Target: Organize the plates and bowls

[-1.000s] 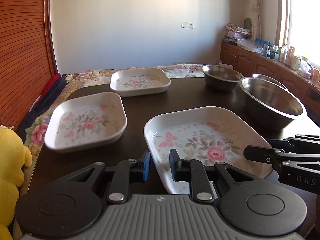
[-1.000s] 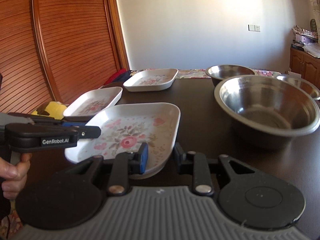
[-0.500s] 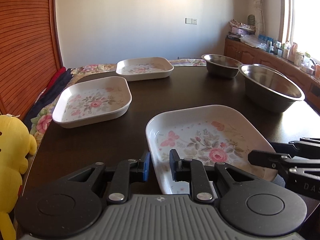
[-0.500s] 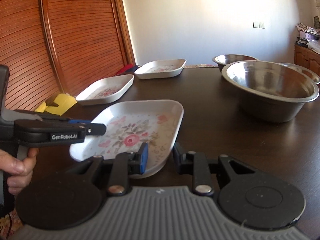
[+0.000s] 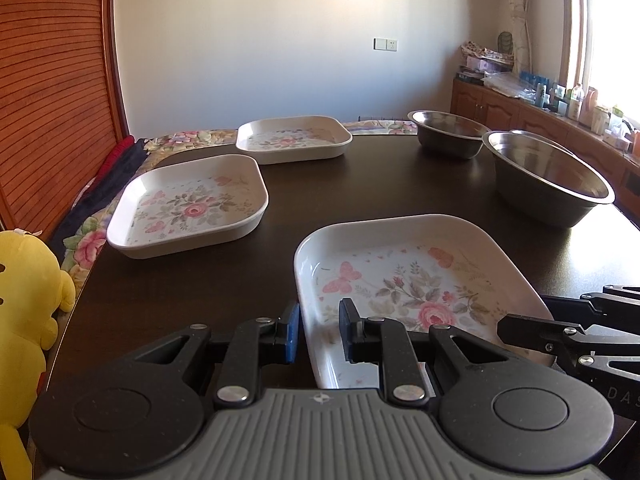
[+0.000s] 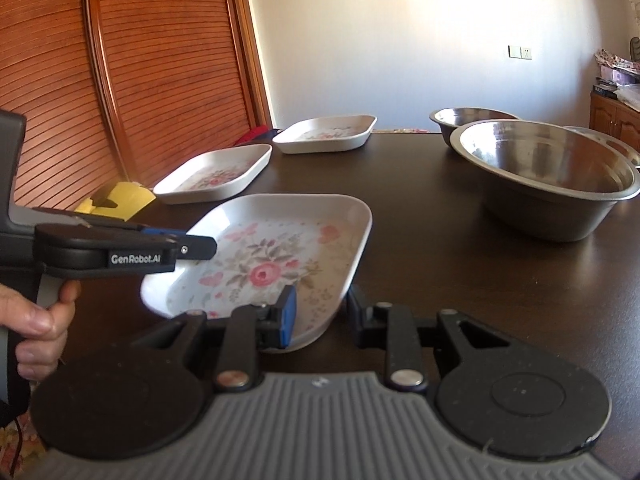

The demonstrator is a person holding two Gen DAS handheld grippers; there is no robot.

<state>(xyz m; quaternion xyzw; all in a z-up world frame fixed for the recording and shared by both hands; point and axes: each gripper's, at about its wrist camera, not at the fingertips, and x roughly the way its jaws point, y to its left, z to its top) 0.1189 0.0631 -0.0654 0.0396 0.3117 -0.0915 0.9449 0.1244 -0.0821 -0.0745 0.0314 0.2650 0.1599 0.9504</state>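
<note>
A white floral plate (image 5: pixel 400 280) hangs low over the dark table (image 5: pixel 360 184), held from both sides. My left gripper (image 5: pixel 320 334) is shut on its left rim. My right gripper (image 6: pixel 322 314) is shut on the right rim of the same plate (image 6: pixel 272 256). A second floral plate (image 5: pixel 188 208) lies at the left of the table and a third (image 5: pixel 292 142) at the far end. A large steel bowl (image 5: pixel 548 176) stands at the right, a smaller steel bowl (image 5: pixel 448 128) beyond it, and another bowl's rim (image 5: pixel 532 134) shows behind the large one.
A yellow plush toy (image 5: pixel 28 288) sits off the table's left edge by a flowered cover. A wooden slatted door (image 6: pixel 120 80) fills the left wall. A cluttered cabinet counter (image 5: pixel 560 120) runs along the right. A hand (image 6: pixel 36 320) grips the left gripper's handle.
Both grippers, still shut on the near plate, have come down and back toward the table's near edge; the other plates and bowls now look flatter and farther away.
</note>
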